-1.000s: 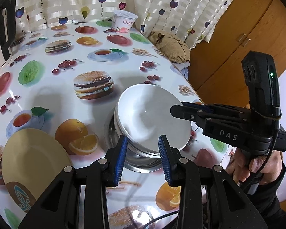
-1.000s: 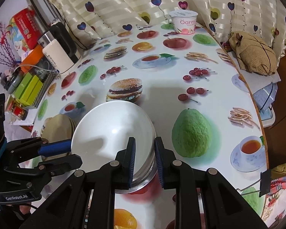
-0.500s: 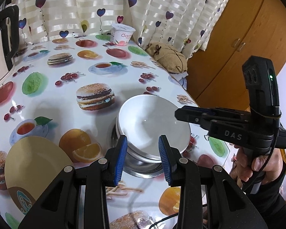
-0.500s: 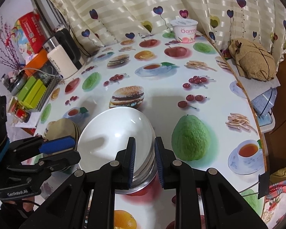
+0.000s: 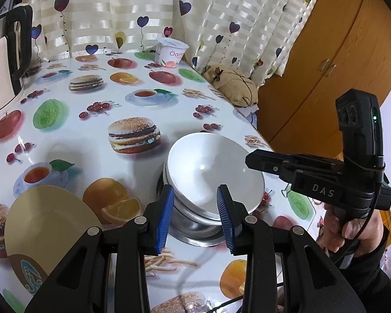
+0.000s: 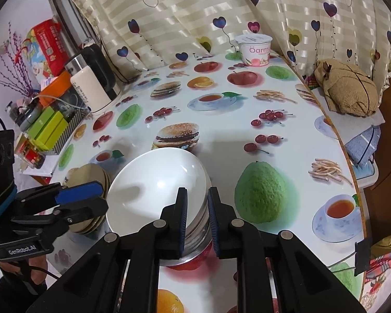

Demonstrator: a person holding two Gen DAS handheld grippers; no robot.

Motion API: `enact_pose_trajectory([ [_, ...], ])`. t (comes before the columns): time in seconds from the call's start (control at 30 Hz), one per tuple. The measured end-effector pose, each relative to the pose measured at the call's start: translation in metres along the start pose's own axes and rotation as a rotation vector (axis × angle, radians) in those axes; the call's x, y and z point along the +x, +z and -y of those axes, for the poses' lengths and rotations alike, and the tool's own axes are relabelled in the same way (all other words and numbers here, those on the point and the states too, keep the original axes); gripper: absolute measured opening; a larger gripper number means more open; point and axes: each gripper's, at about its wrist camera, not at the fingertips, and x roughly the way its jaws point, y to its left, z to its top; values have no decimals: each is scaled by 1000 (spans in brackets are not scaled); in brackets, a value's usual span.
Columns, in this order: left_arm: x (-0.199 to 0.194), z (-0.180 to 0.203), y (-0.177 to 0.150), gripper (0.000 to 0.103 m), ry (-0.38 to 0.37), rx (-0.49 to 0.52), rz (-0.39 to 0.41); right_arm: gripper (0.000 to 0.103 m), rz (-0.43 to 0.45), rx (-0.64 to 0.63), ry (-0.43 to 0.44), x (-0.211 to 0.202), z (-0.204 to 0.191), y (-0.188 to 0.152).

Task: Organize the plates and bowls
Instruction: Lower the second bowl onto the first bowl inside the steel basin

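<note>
Printed tablecloth (image 6: 294,135) bears nested bowls: right gripper (image 6: 197,217), jaws just closing, straddles white bowl (image 6: 153,182) rim for stacking; left gripper (image 5: 195,215) jaws apart, empty.

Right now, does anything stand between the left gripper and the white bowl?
Nothing visible does. The open left gripper faces the white bowl directly. The bowl sits tilted on the steel bowls, and the tan plate lies off to the side.
</note>
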Motion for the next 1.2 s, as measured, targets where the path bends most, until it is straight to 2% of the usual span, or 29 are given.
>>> enact_pose_trajectory([
  [0.2, 7, -1, 0, 35, -4, -7, -3, 15, -21, 9, 8, 4, 1, -2],
  [0.67, 9, -1, 4, 35, -26, -2, 22, 15, 8, 0, 7, 7, 5, -1],
  [0.97, 8, 0, 1, 35, 3, 36, 31, 15, 11, -10, -1, 6, 3, -2],
  [1.2, 6, 1, -2, 35, 16, 29, 40, 18, 23, -5, 30, 0, 4, -5],
])
